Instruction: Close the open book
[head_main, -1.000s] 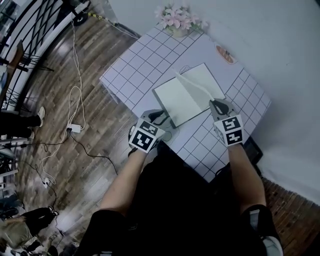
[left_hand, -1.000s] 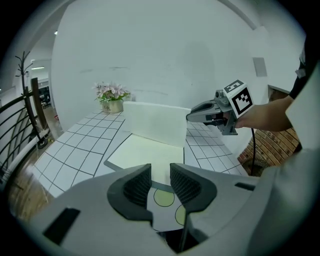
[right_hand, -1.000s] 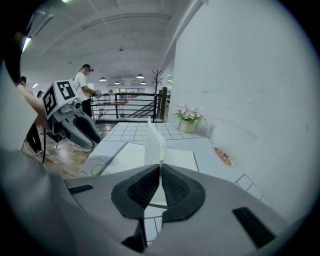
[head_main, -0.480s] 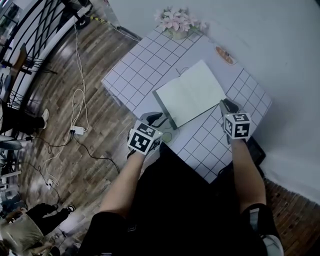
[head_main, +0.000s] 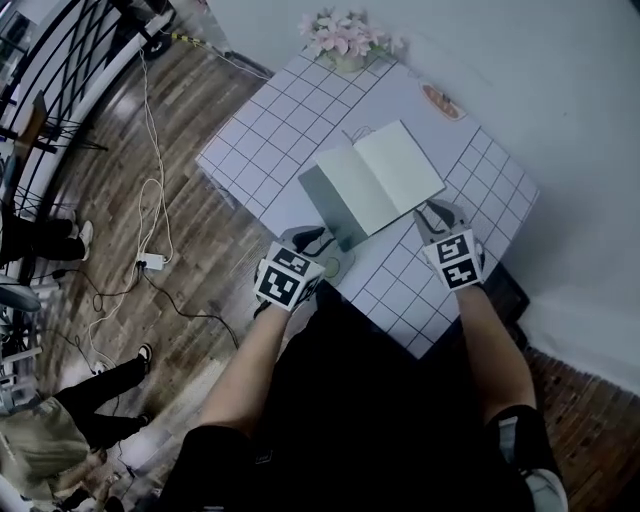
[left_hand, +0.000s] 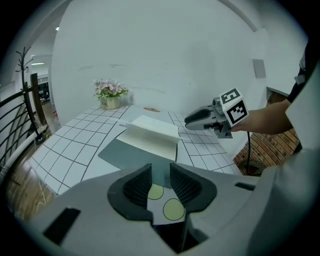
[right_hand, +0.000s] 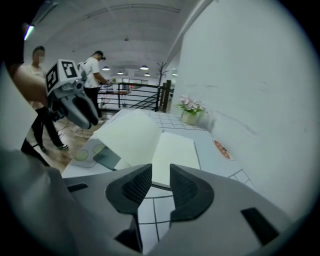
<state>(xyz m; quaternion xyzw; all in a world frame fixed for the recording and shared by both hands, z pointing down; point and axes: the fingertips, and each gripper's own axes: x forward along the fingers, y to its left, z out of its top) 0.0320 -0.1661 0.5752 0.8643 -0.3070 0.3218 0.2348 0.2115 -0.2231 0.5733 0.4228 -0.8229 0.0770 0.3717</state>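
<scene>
The open book (head_main: 385, 172) lies on the white checked table (head_main: 262, 130). Its grey cover (head_main: 328, 205) lies flat on the left, and a curved block of white pages (right_hand: 124, 136) stands up from it. The right-hand page (right_hand: 172, 154) lies flat. My left gripper (head_main: 308, 240) is at the near corner of the cover, its jaws slightly apart; the cover (left_hand: 131, 152) shows through the gap beyond them. My right gripper (head_main: 432, 213) hovers at the book's near right edge. Its jaws are opening with nothing between them.
A pot of pink flowers (head_main: 345, 38) stands at the table's far corner, with a small orange item (head_main: 440, 100) to its right. A white card with green circles (head_main: 335, 268) lies under my left gripper. Cables trail over the wooden floor (head_main: 150, 200). People (right_hand: 95, 70) stand beyond a railing.
My right gripper has let go of the leaf it was lifting, and its jaws have parted. The grey cover now shows at the book's left. My left gripper has stayed put.
</scene>
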